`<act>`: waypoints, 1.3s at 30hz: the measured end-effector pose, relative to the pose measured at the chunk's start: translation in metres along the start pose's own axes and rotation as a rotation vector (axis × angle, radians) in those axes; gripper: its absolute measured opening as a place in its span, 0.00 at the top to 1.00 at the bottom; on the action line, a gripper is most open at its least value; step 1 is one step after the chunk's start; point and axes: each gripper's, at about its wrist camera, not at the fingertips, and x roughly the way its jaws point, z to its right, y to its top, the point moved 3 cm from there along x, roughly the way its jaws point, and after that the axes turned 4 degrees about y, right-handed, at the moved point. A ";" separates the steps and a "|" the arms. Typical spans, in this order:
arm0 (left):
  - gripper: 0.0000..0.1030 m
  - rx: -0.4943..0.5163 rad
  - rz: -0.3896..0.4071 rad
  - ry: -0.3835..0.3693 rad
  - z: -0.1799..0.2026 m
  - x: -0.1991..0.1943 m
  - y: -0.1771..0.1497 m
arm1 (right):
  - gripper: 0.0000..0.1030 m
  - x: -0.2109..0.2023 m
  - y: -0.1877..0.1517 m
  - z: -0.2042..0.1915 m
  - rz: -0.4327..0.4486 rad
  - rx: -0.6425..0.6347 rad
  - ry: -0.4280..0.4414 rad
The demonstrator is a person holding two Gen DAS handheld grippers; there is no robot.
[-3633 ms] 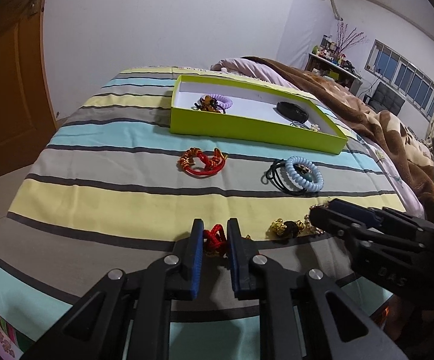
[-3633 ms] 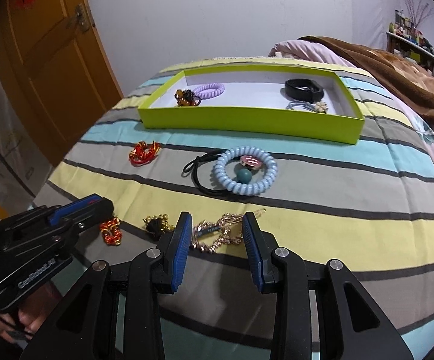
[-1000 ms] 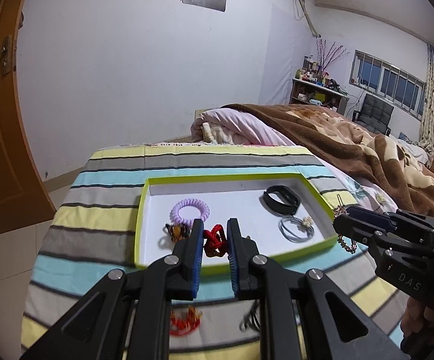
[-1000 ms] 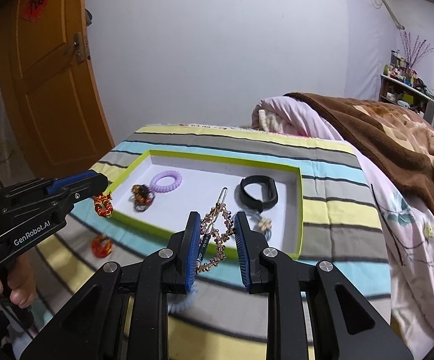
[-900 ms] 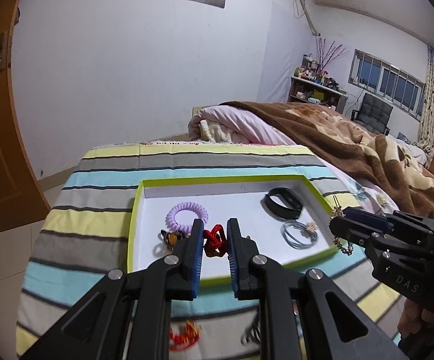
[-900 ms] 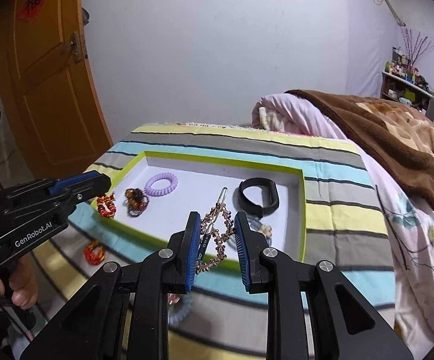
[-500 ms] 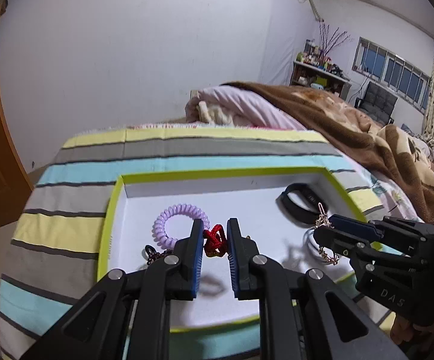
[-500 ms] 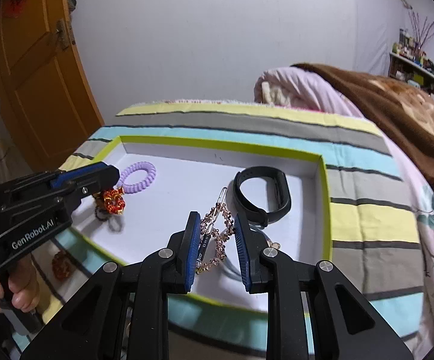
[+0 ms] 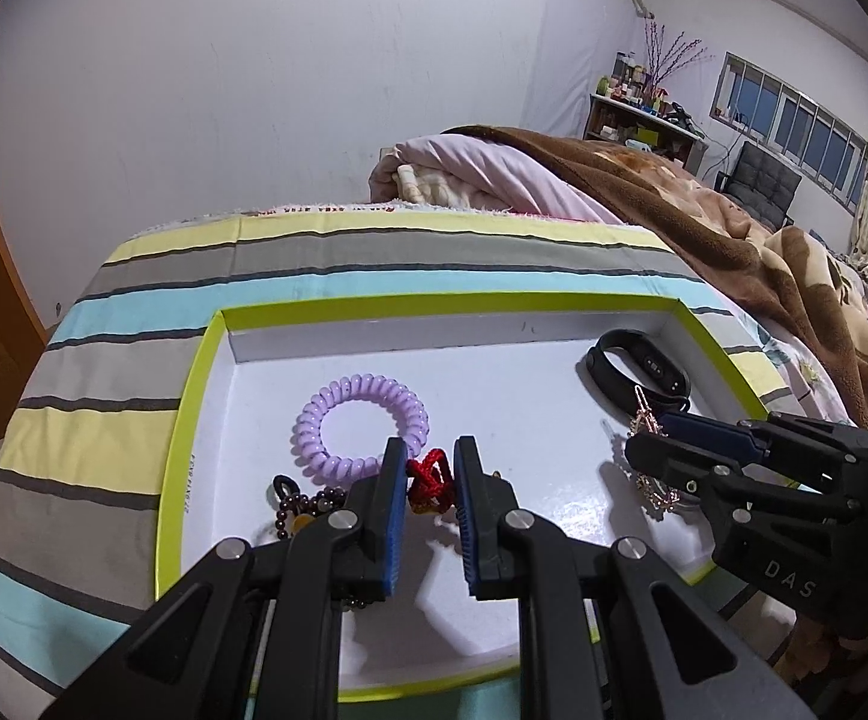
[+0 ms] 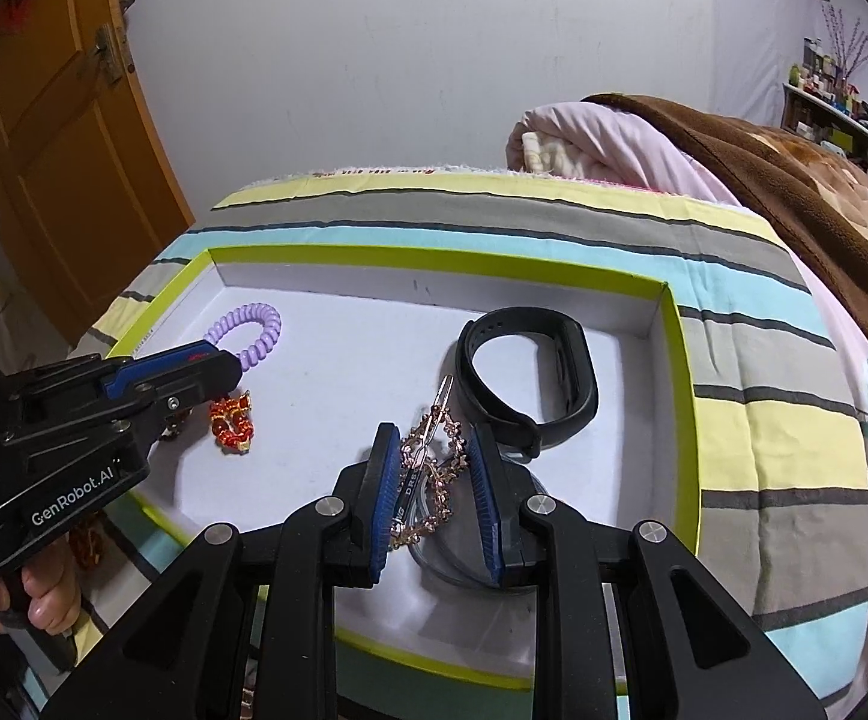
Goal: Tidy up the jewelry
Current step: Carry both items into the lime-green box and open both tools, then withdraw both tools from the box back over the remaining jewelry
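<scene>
Grippers have both been carried from the striped bedspread (image 9: pixel 134 300) to above the lime-green tray (image 9: pixel 188 420), where half a second ago they were only nearing its middle. The left gripper (image 9: pixel 428 483) is closed narrowly on a red knotted cord charm (image 9: pixel 428 480), which is held just over the white floor beside the lilac spiral hair tie (image 9: pixel 362 420). The right gripper (image 10: pixel 431 468) is clamped on a rose-gold chain hair clip (image 10: pixel 434 456), seen dangling close to the black fitness band (image 10: pixel 530 372). Release of both pieces is judged to be the step in hand, so two more items are nearly sorted.

Already inside the tray are the hair tie, the fitness band, a dark beaded bracelet (image 9: pixel 308 501) near the left wall, and what seems to be a clear ring-shaped tie under the right gripper, though it is largely hidden. A red-and-gold piece (image 10: pixel 83 543) is glimpsed outside the tray on the bedspread, so sorting is judged unfinished.
</scene>
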 end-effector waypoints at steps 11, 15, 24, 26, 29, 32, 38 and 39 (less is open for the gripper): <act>0.76 -0.013 0.008 0.002 -0.004 -0.012 0.000 | 0.68 -0.014 -0.001 0.001 0.032 0.014 -0.011; 0.76 -0.011 0.028 0.005 -0.004 -0.032 -0.005 | 0.68 -0.031 -0.006 -0.006 0.053 0.007 -0.007; 0.76 -0.016 0.082 0.012 -0.006 -0.095 -0.034 | 0.68 -0.090 -0.036 -0.033 0.111 -0.002 0.005; 0.76 -0.016 0.094 0.012 -0.005 -0.110 -0.044 | 0.68 -0.103 -0.043 -0.039 0.125 -0.003 0.006; 0.76 -0.017 0.109 0.012 -0.005 -0.128 -0.058 | 0.68 -0.126 -0.057 -0.049 0.152 -0.007 0.020; 0.76 -0.020 0.122 0.020 -0.003 -0.145 -0.070 | 0.68 -0.142 -0.070 -0.055 0.170 -0.010 0.023; 0.76 -0.016 0.149 0.038 -0.002 -0.170 -0.091 | 0.68 -0.169 -0.098 -0.067 0.196 -0.013 0.022; 0.76 -0.019 0.153 0.036 -0.003 -0.174 -0.094 | 0.68 -0.171 -0.101 -0.068 0.198 -0.014 0.021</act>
